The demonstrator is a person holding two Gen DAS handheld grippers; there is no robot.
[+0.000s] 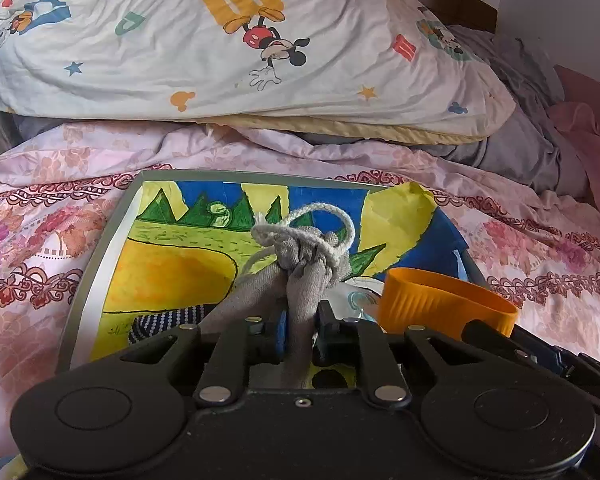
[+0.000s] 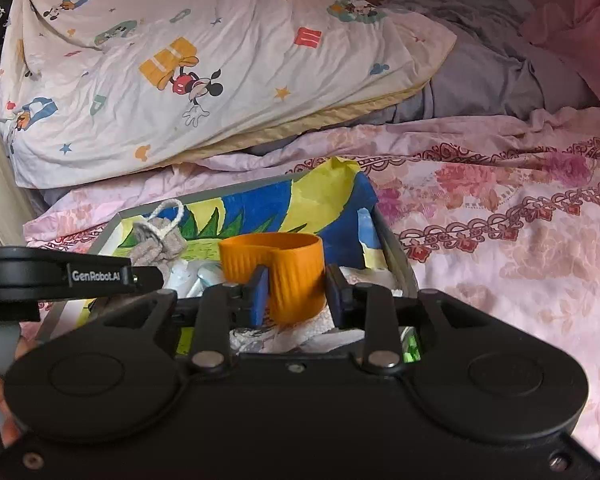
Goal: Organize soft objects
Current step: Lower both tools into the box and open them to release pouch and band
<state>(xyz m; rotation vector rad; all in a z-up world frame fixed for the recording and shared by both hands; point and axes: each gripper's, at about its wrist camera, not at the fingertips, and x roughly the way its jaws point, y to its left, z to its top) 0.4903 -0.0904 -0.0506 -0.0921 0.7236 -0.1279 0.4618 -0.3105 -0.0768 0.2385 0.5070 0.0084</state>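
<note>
Since the grey cloth bundle (image 1: 300, 256) is only pinched by its tail in the left claw (image 1: 300, 330) above the tray (image 1: 100, 256) on the bed, it could easily be dropped; the orange cup (image 2: 276, 272) is loosely bracketed by the right claw (image 2: 296, 296), grip unclear.

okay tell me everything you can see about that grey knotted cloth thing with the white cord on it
The grey cloth looks like soft knit fabric, twisted and tied into a bulky knot. A white braided cord wraps the knot and loops up above it, with a frayed end. The left gripper is shut on the cloth's lower tail, holding the knot over the tray with its colourful drawn lining. An orange cup sits to its right, apart from it.
</note>
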